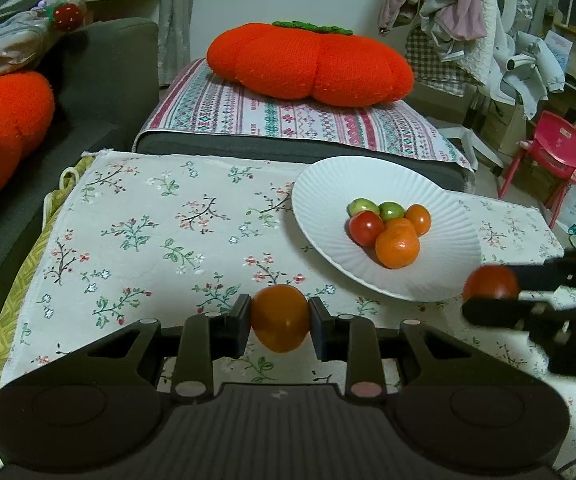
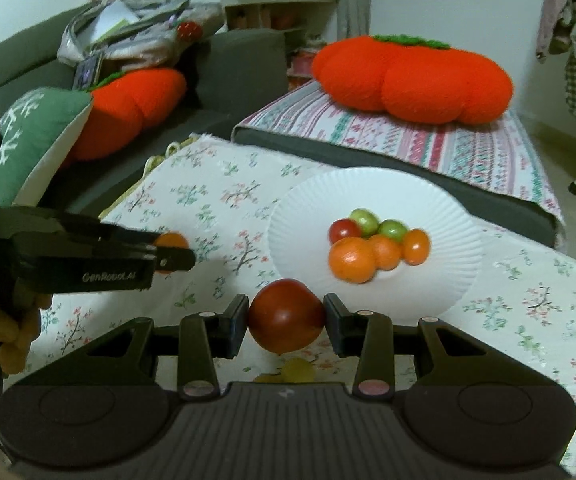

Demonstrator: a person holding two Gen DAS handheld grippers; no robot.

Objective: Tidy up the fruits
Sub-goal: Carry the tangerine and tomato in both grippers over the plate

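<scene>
Judging by the plate (image 1: 439, 280), six fruits are already gathered; an orange tomato (image 1: 280, 317) is clamped in the left gripper (image 1: 280, 320), a red tomato (image 2: 286, 316) in the right gripper (image 2: 286, 320), both undelivered.

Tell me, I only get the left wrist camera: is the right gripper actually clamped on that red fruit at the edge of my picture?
Observer: Yes. The right gripper is shut on a red tomato, pinched on both sides just short of the white plate.
Operator: Anything underneath it?
Observer: A blurred yellowish-green fruit lies on the floral cloth, low in the frame below the tomato.
Operator: And my side?
Observer: A bare hand grips the handle of the left gripper, which is shut on the orange tomato.
</scene>
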